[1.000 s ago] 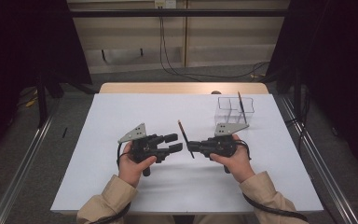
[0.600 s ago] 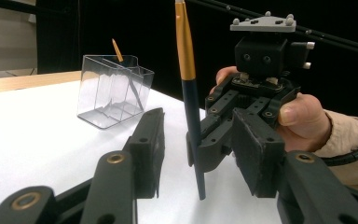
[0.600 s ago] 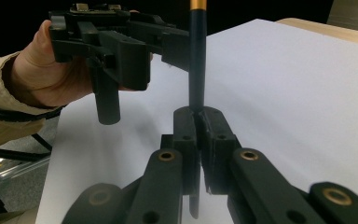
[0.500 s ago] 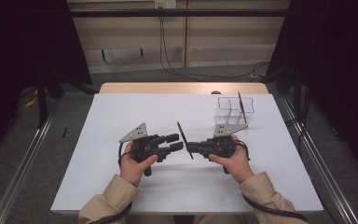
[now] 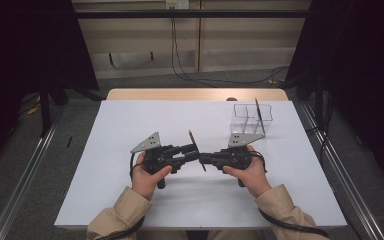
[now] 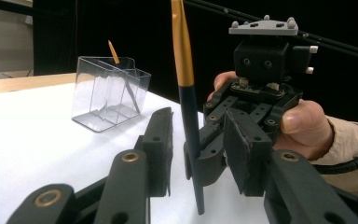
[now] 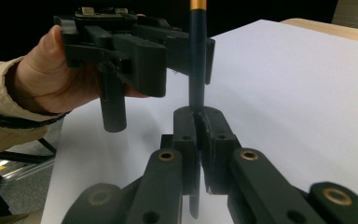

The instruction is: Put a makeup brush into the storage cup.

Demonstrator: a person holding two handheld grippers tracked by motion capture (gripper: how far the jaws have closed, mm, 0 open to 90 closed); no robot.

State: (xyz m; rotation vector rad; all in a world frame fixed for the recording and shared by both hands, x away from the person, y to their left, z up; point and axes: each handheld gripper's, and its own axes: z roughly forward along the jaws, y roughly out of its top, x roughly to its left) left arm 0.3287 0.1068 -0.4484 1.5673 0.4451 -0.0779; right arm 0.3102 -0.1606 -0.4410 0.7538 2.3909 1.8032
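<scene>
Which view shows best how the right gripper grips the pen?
The right gripper view: its own jaws, the right gripper, stand shut on the pen, which rises upright between them. The left gripper view shows the same grip from the front, farther off. The high view shows the pen as a thin tilted line between both grippers.

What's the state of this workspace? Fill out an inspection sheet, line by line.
Surface: white table, bare around the work.
Job's things: black-and-gold brush held upright; clear divided holder at the far right with another brush leaning in it.
Clutter: nothing seen.
Grippers: right gripper shut on the brush's lower shaft; left gripper open, jaws just closing in either side of the shaft, not pressing yet.
Cables: one trails from each gripper along the sleeves; more on the floor behind.
Surroundings: dark curtains, metal rails.
</scene>
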